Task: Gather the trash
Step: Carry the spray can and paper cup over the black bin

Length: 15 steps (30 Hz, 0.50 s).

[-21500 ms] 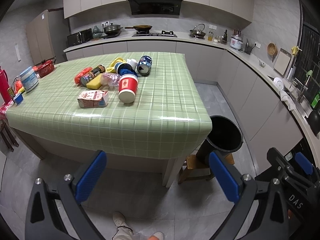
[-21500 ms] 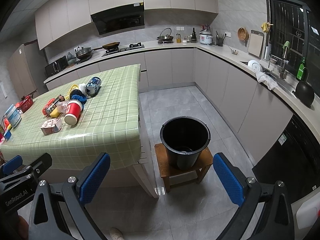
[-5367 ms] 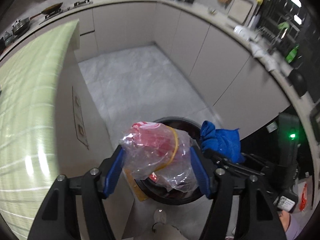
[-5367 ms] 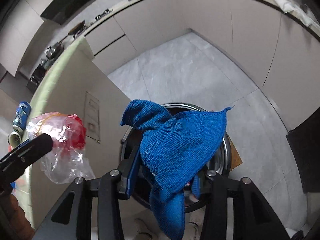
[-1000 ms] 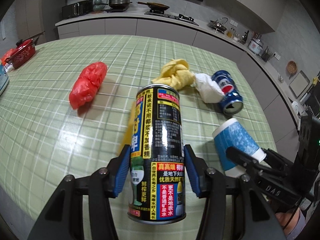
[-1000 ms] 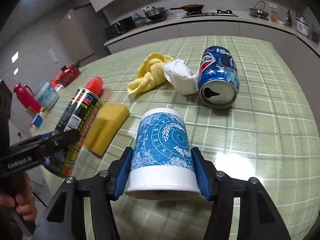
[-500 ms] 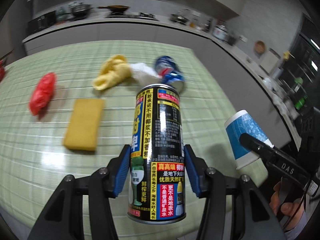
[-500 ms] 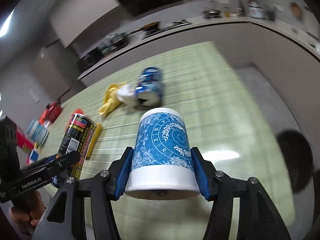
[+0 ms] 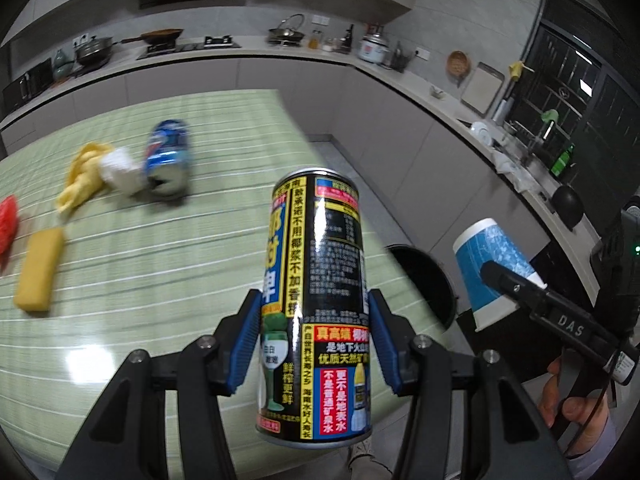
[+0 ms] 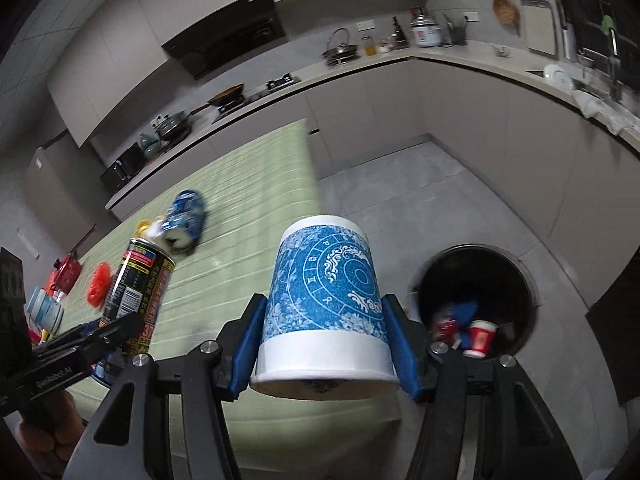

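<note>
My left gripper (image 9: 314, 340) is shut on a tall black and yellow drink can (image 9: 316, 304), held upright over the front right part of the green checked table (image 9: 132, 276). My right gripper (image 10: 326, 342) is shut on a blue and white paper cup (image 10: 326, 304), mouth toward the camera, near the table's corner. The black trash bin (image 10: 478, 300) stands on the floor to the right, with a red cup and blue cloth inside. In the left wrist view the cup (image 9: 492, 268) hangs just right of the bin (image 9: 424, 280).
On the table lie a blue soda can (image 9: 168, 160), a yellow cloth (image 9: 82, 176) with a white wad, a yellow sponge (image 9: 40, 268) and a red bag (image 9: 8, 224). Grey counters with cookware run along the back and right walls. A hand (image 9: 568, 396) grips the right tool.
Both grippers have swung right from over the table's middle toward its right edge, each still holding its item. The bin has come into view on the right.
</note>
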Motion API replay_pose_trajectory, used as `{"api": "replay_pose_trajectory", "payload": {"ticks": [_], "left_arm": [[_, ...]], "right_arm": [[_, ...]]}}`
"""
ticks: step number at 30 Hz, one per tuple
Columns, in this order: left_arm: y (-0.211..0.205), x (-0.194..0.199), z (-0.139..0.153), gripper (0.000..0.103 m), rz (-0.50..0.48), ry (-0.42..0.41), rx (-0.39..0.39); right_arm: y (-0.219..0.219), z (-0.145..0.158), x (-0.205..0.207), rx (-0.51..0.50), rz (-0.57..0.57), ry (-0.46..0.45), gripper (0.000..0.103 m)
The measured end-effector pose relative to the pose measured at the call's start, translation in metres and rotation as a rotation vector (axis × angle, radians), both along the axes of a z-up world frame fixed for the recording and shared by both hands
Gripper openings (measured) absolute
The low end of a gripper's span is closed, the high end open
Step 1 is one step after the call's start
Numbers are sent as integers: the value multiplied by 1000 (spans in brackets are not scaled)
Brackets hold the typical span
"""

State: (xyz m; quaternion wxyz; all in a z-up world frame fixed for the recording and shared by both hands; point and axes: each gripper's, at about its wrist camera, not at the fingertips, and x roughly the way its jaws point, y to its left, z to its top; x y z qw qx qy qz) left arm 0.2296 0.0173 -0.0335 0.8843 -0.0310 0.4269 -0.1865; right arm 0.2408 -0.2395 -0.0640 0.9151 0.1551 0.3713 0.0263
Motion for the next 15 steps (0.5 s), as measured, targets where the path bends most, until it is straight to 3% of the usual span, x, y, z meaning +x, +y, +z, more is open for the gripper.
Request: {"api": "replay_pose_trajectory", "payload": {"ticks": [8,15], "left_arm": [[-134,5,-22,53,0,39,-24],[-210,15,-60,53,-6,93,-5]], "right_arm": [[-137,-25,7,-17,18,55,60],[-202,-61,25,25,34,105,60]]}}
